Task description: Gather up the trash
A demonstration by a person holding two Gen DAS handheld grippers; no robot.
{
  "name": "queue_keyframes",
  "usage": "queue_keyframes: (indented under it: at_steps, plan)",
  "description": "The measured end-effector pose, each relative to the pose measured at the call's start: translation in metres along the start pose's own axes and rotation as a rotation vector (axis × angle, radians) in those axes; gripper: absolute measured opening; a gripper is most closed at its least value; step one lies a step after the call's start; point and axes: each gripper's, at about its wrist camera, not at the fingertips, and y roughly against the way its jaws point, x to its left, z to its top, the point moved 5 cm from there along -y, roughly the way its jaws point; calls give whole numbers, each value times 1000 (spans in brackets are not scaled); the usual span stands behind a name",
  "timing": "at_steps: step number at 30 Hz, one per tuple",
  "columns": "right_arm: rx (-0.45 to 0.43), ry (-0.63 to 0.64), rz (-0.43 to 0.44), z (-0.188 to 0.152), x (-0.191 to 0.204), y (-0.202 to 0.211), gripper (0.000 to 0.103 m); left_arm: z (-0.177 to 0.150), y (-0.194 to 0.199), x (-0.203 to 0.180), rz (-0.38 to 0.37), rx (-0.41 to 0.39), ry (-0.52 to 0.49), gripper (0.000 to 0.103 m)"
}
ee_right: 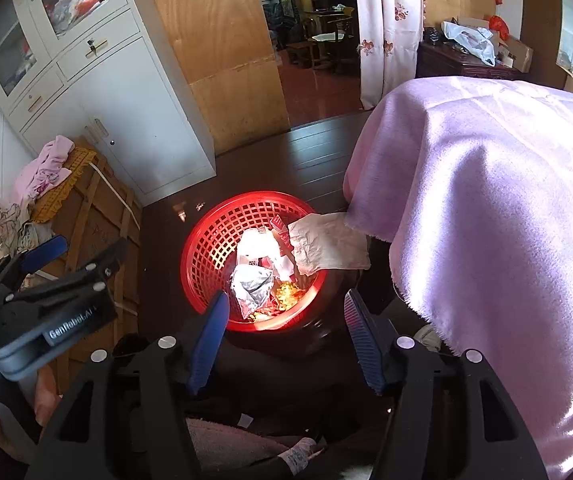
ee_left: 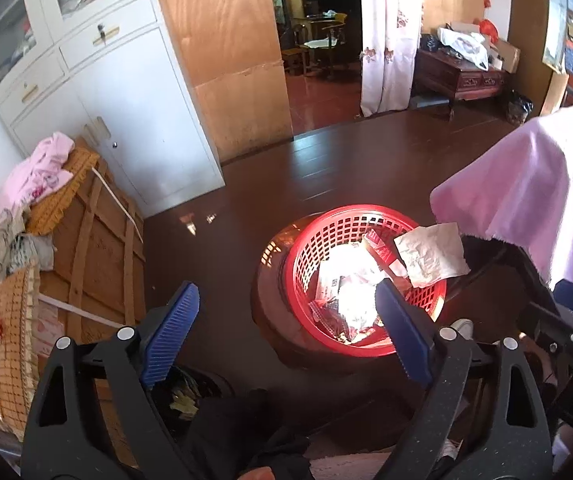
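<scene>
A red plastic basket (ee_left: 318, 240) (ee_right: 206, 240) stands on the dark floor and holds several crumpled wrappers and papers (ee_left: 346, 300) (ee_right: 252, 284). A creased white paper (ee_left: 430, 256) (ee_right: 328, 248) hangs over the basket's right rim, just under the edge of a pink cloth; I cannot tell whether it rests there. My left gripper (ee_left: 286, 286) (ee_right: 82, 256) is open above the basket's near left side, nothing between its blue pads. My right gripper (ee_right: 285, 295) is open over the near rim, also with nothing in it.
The pink cloth (ee_left: 534, 192) (ee_right: 486, 208) drapes over something tall on the right, close to the basket. A white cabinet (ee_left: 118, 112) stands at the back left, with a wooden crate (ee_left: 98, 264) piled with clothes before it. An open doorway (ee_left: 318, 40) lies beyond.
</scene>
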Motion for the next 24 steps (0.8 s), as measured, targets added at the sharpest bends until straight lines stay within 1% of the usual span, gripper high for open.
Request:
queue_keyframes:
  at_steps: [7, 15, 19, 24]
  plan:
    - [-2, 2, 4, -1, 2, 2, 60, 0, 5, -4, -15, -19, -10, 88]
    - [-10, -3, 6, -1, 1, 5, 60, 2, 6, -4, -47, -5, 9, 88]
    - [-14, -2, 5, 0, 2, 6, 60, 0, 4, -7, -45, 6, 2, 88]
    - [-14, -1, 6, 0, 1, 7, 60, 0, 5, -9, -34, -2, -4, 88]
